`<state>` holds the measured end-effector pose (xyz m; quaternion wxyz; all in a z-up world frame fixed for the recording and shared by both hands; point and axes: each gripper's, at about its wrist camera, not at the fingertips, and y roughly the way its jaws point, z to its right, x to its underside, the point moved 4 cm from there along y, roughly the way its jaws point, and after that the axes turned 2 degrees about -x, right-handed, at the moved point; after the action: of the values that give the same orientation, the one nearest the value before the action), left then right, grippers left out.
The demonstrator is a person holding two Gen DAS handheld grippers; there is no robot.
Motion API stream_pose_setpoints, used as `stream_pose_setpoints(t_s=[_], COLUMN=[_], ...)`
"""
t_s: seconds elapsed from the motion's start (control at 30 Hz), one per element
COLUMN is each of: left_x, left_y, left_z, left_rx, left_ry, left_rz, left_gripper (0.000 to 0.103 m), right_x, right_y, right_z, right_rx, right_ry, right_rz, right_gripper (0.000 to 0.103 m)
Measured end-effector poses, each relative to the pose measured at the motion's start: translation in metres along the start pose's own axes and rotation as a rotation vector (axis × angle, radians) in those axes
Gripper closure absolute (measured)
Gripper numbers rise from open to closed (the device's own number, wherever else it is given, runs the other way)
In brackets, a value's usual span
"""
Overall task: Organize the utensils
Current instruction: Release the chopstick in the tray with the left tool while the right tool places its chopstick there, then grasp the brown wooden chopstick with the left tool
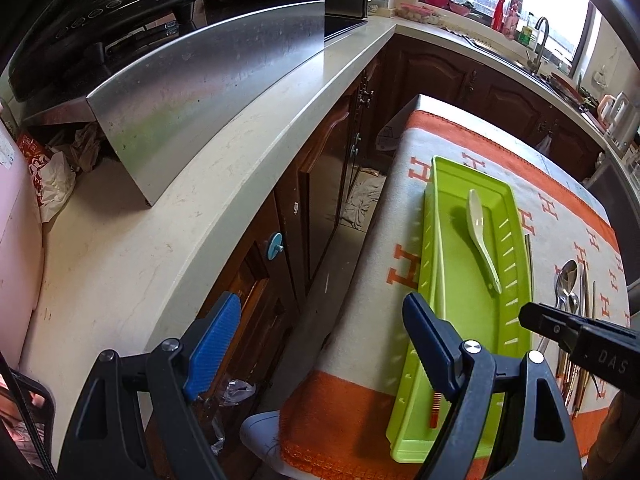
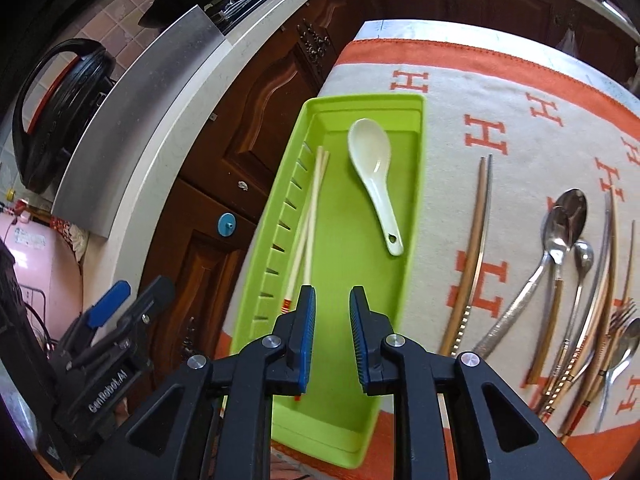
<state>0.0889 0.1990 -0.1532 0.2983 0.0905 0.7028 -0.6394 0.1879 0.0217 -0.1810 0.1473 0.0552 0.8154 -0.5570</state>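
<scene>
Both wrist views look steeply down, sharing the green tray (image 1: pixel 516 216).

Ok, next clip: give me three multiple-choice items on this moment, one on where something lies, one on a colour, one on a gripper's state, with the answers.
1. Where does the white ceramic spoon lie?
A. On the cloth among the metal cutlery
B. Inside the tray
C. On the kitchen counter

2. What colour is the tray?
A. Lime green
B. Orange
C. Blue

3. How does the right gripper stand?
A. Clamped on the spoon
B. Clamped on a fork
C. Jaws apart above the tray, holding nothing

Answers:
1. B: the spoon rests on the tray floor, beside the pale chopsticks along the slotted wall.
2. A: the right wrist view shows it bright green against the orange and grey cloth.
3. C: a clear gap shows between the blue pads, with only tray floor behind it.
</scene>
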Motion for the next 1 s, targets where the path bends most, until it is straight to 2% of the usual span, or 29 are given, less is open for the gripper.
stream_pose_setpoints(t_s=[0.13, 0.43, 0.73, 0.9, 1.0], left_x=[0.003, 0.014, 0.024, 0.033, 0.038], left_y=[-0.002, -0.026, -0.049, -0.04, -0.029], left_z=[0.013, 0.058, 0.138, 0.187, 0.208], left_rx=[0.007, 0.035, 0.173, 0.208, 0.209], left_ry=[0.022, 0.117, 0.216, 0.285, 0.321], left_rz=[-0.004, 0.014, 0.038, 0.006, -0.018], left_gripper=[0.021, 0.021, 0.021, 0.021, 0.031], right_x=[0.014, 0.037, 0.063, 0.078, 0.083], right_y=[-0.015, -0.066, -0.119, -0.133, -0.133], right_z=[0.015, 0.072, 0.153, 0.198, 0.219], right_rx=[0.037, 0.068, 0.097, 0.104, 0.111], right_ry=[-0.016, 0.036, 0.134, 0.188, 0.213], right_rz=[0.032, 0.137, 0.247, 0.27, 0.278], right_gripper=[0.085, 0.085, 0.085, 0.085, 0.085])
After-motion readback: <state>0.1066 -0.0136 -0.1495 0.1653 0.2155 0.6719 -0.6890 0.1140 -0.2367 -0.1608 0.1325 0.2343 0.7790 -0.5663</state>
